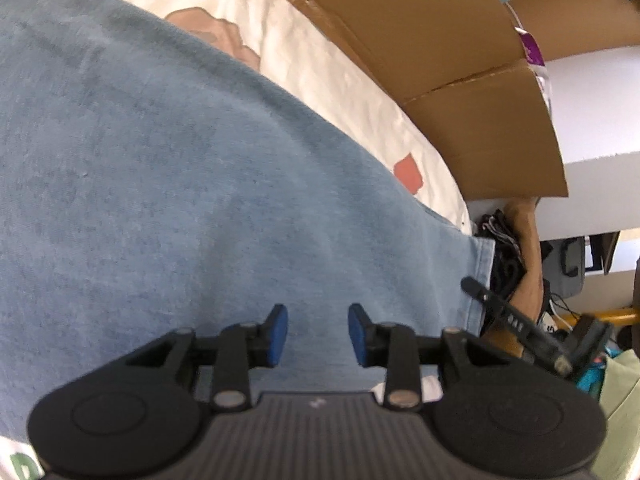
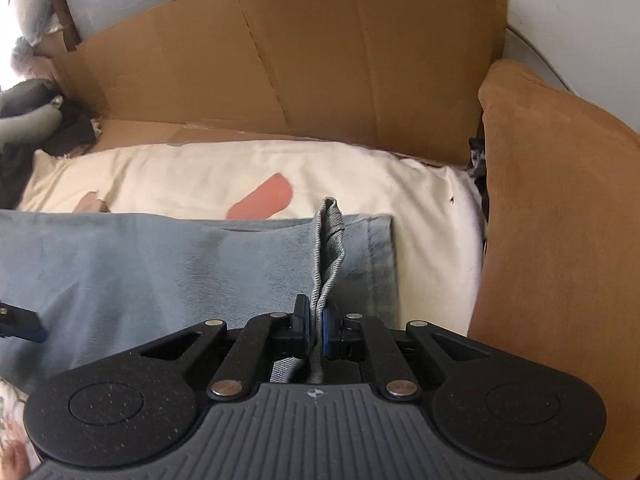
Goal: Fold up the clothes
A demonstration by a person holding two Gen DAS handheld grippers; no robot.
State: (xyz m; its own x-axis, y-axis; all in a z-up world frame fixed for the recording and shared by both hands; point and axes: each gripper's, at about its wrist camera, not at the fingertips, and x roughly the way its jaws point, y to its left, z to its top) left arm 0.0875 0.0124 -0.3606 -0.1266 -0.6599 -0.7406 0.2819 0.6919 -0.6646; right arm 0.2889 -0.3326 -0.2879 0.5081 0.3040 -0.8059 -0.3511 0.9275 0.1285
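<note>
On cream sheet (image 2: 200,176): one jeans (image 2: 140,264); right tool (image 2: 316,324) pinching fold, left tool (image 1: 318,336) spread.

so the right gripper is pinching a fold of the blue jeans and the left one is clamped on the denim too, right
Not quite. The right gripper does pinch a raised fold of the blue jeans, but the left gripper is not clamped: the left wrist view shows its jaws apart over the denim, holding nothing.

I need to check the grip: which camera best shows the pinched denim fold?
Right wrist view: the right tool is shut on the denim fold, which stands upright between its pads. The left wrist view shows only flat denim, no fold.
</note>
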